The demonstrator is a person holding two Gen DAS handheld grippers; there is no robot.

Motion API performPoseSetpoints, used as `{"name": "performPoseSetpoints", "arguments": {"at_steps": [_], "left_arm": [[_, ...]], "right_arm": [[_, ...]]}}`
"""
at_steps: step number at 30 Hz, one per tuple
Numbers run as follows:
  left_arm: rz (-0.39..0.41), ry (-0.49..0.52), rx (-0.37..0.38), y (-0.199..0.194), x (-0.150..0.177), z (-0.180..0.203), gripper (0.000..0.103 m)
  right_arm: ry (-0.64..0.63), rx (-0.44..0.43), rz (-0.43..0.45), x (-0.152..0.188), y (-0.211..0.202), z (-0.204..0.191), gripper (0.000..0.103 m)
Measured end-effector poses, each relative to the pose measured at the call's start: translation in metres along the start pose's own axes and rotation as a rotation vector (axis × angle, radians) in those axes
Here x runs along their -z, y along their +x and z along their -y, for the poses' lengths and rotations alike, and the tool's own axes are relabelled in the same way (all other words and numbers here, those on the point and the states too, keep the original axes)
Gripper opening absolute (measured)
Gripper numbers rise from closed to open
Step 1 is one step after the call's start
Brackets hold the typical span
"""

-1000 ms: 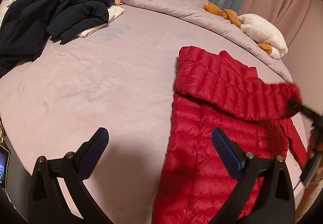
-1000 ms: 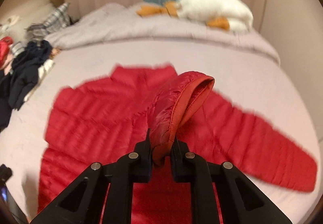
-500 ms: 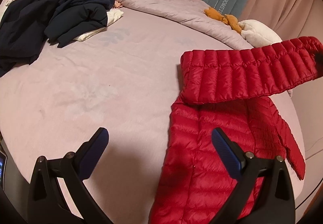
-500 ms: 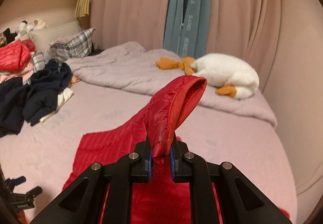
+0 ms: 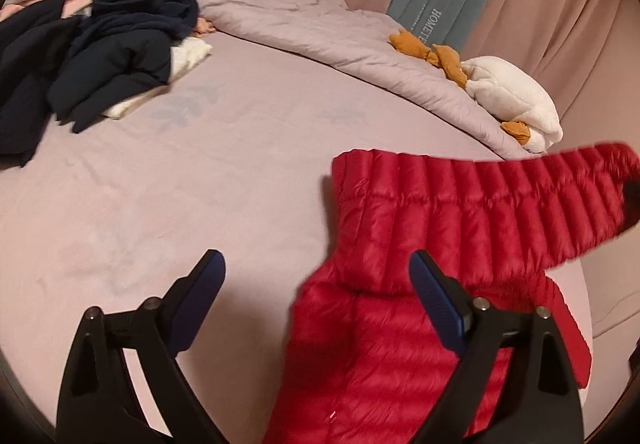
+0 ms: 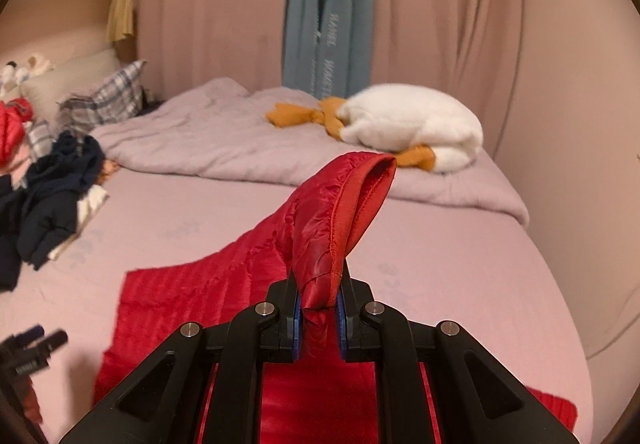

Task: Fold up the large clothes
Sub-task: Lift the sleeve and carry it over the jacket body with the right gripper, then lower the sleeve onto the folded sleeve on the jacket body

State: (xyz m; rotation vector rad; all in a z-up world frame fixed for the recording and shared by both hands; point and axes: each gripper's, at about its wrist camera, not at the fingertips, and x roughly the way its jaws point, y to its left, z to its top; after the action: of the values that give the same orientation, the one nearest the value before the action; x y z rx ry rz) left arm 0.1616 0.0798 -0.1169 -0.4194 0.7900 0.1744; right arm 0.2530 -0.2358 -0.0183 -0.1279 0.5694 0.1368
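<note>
A lilac-sheeted bed [image 5: 200, 172] fills both views, its rumpled duvet [image 6: 208, 140] along the far side. The red quilted jacket [image 5: 384, 356] lies on the near right part of the bed, its body running lengthwise from the camera toward the duvet. One sleeve [image 5: 500, 200] is lifted crosswise to the right, cuff [image 6: 352, 204] uppermost. The right gripper [image 6: 318, 314] is clamped on that cuff. The left gripper [image 5: 316, 296] hovers with jaws wide, holding nothing, over the jacket's left edge.
</note>
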Motion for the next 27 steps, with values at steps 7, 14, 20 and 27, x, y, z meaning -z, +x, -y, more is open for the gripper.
{"name": "performPoseSetpoints", "arguments": {"at_steps": [7,14,20,27], "left_arm": [[-0.075,0.035,0.064,0.047,-0.011,0.029,0.072],[-0.147,0.144,0.082,0.083,-0.002,0.054,0.042],[-0.214,0.184,0.010,0.113,0.007,0.058,0.041],[-0.235,0.197,-0.030,0.124,0.012,0.056,0.041]], "right_arm": [[0.050,0.034,-0.079,0.025,0.022,0.020,0.013],[0.095,0.072,-0.163,0.054,0.041,0.034,0.013],[0.138,0.085,-0.252,0.081,0.059,0.044,0.013],[0.164,0.086,-0.300,0.097,0.066,0.052,0.013]]}}
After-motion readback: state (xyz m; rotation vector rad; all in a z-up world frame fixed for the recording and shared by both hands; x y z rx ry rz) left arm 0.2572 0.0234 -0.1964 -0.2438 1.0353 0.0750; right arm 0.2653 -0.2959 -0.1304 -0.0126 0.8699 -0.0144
